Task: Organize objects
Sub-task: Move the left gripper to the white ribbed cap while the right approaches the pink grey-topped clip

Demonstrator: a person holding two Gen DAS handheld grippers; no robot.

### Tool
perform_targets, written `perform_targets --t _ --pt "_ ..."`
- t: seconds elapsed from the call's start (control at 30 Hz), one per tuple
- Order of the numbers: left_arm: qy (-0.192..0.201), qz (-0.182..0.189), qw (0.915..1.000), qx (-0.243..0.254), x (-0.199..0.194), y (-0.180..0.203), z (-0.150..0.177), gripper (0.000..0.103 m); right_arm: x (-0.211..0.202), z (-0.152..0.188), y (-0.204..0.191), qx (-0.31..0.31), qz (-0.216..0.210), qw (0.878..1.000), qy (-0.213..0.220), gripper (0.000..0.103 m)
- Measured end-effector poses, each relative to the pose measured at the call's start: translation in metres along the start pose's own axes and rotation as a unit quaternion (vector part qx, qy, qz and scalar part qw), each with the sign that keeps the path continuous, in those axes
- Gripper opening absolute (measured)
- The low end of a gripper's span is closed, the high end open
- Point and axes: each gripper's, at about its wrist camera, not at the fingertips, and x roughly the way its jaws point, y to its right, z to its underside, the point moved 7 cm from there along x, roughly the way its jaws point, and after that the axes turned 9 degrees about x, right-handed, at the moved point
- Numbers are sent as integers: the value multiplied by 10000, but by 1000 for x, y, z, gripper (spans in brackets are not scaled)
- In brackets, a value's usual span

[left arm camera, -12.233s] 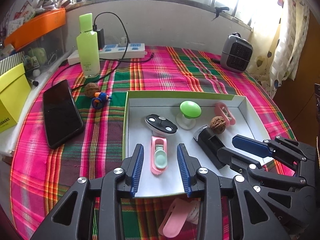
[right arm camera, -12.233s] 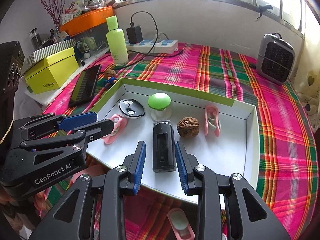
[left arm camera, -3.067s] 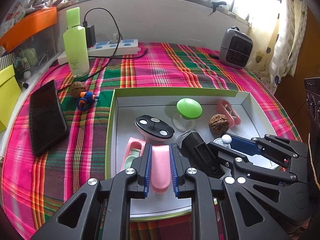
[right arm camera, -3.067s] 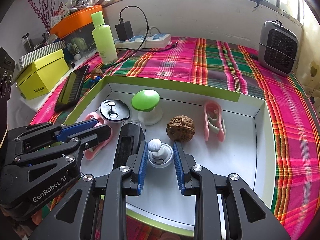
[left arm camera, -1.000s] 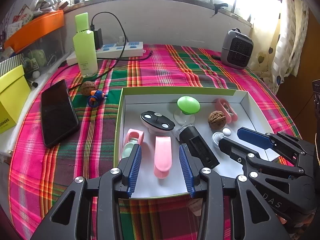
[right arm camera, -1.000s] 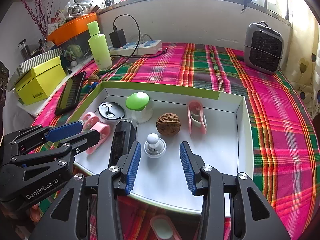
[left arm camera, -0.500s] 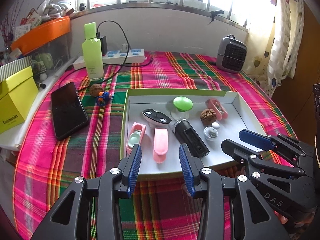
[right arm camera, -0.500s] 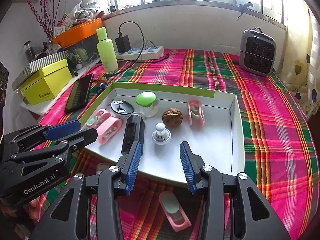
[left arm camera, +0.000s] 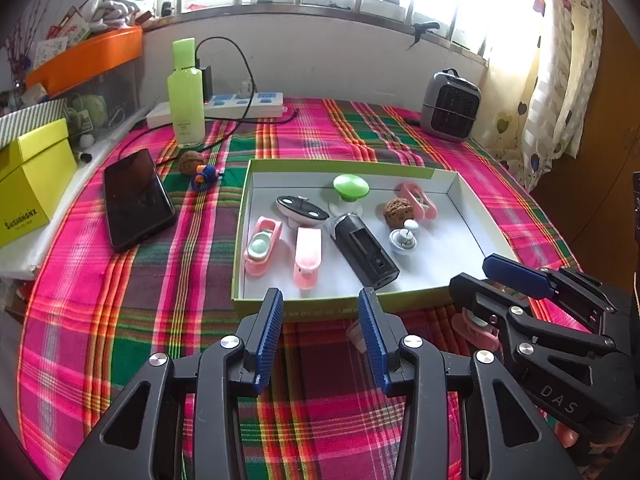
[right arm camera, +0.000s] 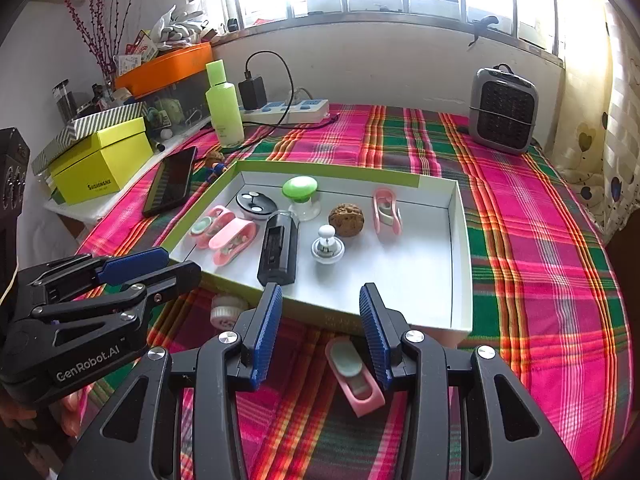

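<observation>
Lying on the plaid cloth just outside the white, green-rimmed cardboard tray (right arm camera: 460, 240), the pink plastic clip with a pale green pad (right arm camera: 354, 376) sits between the wide-open, empty right gripper (right arm camera: 320, 332); lower squarely, close across its narrow sides. The left gripper (left arm camera: 322, 334) gapes empty too

The left hand-held gripper (left arm camera: 320, 320) hangs with jaws apart before the tray (left arm camera: 340, 312), which holds pink clips (left arm camera: 307, 256) and a walnut (left arm camera: 398, 209).
</observation>
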Motion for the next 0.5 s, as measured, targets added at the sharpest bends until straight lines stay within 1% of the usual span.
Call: perform_targets --t 0.3,0.5 --pt "-9 105 9999 -88 -5 -1 12 38 -9 11 1 12 37 10000 36 42" --pt "-47 218 9997 -57 -5 2 20 38 -16 19 1 -12 15 10000 68 42"
